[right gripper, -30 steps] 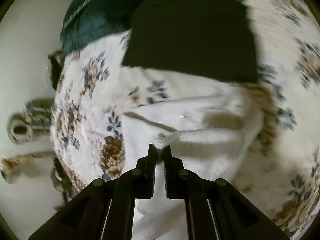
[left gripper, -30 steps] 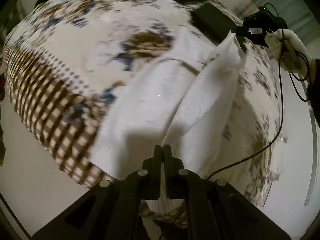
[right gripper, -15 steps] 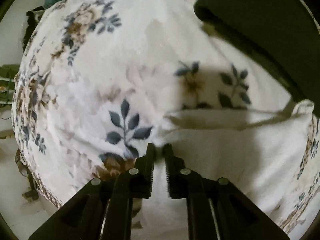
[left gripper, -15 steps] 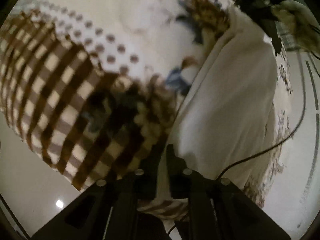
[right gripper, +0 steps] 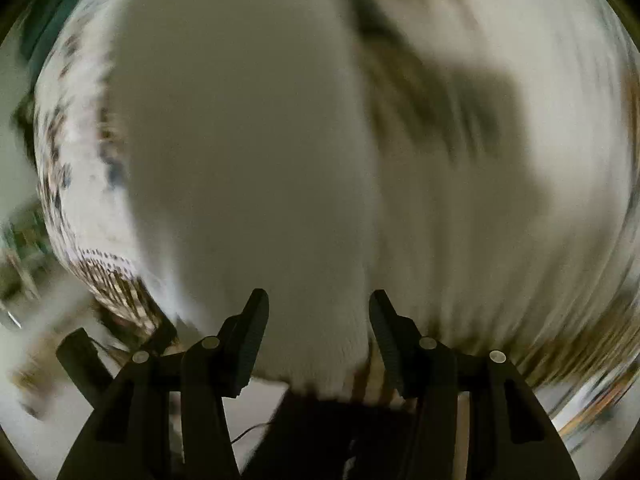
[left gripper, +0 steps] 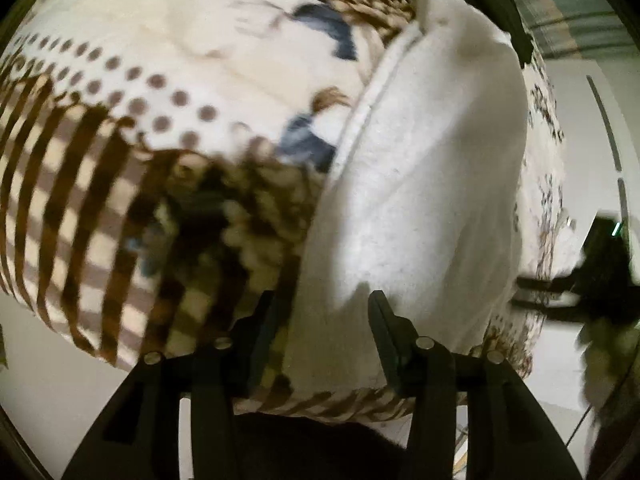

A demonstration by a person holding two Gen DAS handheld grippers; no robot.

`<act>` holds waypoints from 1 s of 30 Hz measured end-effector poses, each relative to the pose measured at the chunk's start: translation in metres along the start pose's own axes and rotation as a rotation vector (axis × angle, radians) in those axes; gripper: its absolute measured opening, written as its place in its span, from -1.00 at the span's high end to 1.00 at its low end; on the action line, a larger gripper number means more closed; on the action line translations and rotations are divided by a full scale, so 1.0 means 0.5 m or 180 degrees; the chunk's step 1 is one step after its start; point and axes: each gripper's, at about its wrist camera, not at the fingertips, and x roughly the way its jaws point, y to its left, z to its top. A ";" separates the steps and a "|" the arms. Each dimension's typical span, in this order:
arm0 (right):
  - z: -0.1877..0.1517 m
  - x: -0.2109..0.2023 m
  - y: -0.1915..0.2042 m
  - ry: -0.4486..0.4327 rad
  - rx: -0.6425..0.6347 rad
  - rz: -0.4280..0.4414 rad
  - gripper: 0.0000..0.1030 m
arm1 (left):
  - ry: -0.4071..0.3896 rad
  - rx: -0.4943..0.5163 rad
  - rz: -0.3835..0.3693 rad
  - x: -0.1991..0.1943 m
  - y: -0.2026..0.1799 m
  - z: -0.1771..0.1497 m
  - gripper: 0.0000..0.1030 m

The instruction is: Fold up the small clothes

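Observation:
A small white garment [left gripper: 420, 200] lies folded lengthwise on a floral blanket [left gripper: 160, 40]. In the left wrist view my left gripper [left gripper: 320, 312] is open, its fingers spread just above the garment's near end, holding nothing. In the right wrist view, which is blurred by motion, the white garment [right gripper: 248, 160] fills the middle. My right gripper [right gripper: 318, 310] is open over its near edge, empty.
The blanket has a brown checked border [left gripper: 80, 200] at its left edge, with pale floor [left gripper: 60, 380] beyond. A dark object [left gripper: 600, 272] shows at the right edge of the left wrist view. A dark green cloth [right gripper: 44, 20] lies at the far left.
Both grippers have opened and let go of the white garment, which now lies folded on the blanket. The right gripper is moving fast; its view is smeared.

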 end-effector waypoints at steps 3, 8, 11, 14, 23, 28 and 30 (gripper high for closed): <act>-0.058 0.077 -0.088 0.0020 0.0392 0.0494 0.04 | 0.0006 0.0037 0.0068 0.011 -0.010 0.002 0.15; -0.142 0.091 -0.128 -0.0484 0.0496 0.0654 0.88 | 0.0019 0.0140 0.0199 0.024 -0.030 0.000 0.15; -0.194 0.071 -0.137 -0.0683 0.0483 0.0519 0.91 | 0.0022 0.0197 0.0239 0.029 -0.046 0.001 0.20; -0.226 0.052 -0.131 -0.0804 0.0315 0.0273 0.94 | -0.0093 0.0241 0.0325 0.021 -0.067 0.001 0.90; -0.295 0.067 -0.098 -0.0677 -0.0045 0.0270 0.95 | -0.0464 -0.0066 0.0255 -0.069 -0.042 -0.023 0.91; -0.318 0.125 -0.076 -0.0518 -0.0208 0.0154 0.95 | -0.0321 -0.0150 0.0441 -0.011 0.029 -0.007 0.90; -0.306 0.159 -0.075 -0.0469 -0.0231 0.0082 0.95 | -0.0188 -0.0150 0.0360 0.013 0.031 0.003 0.83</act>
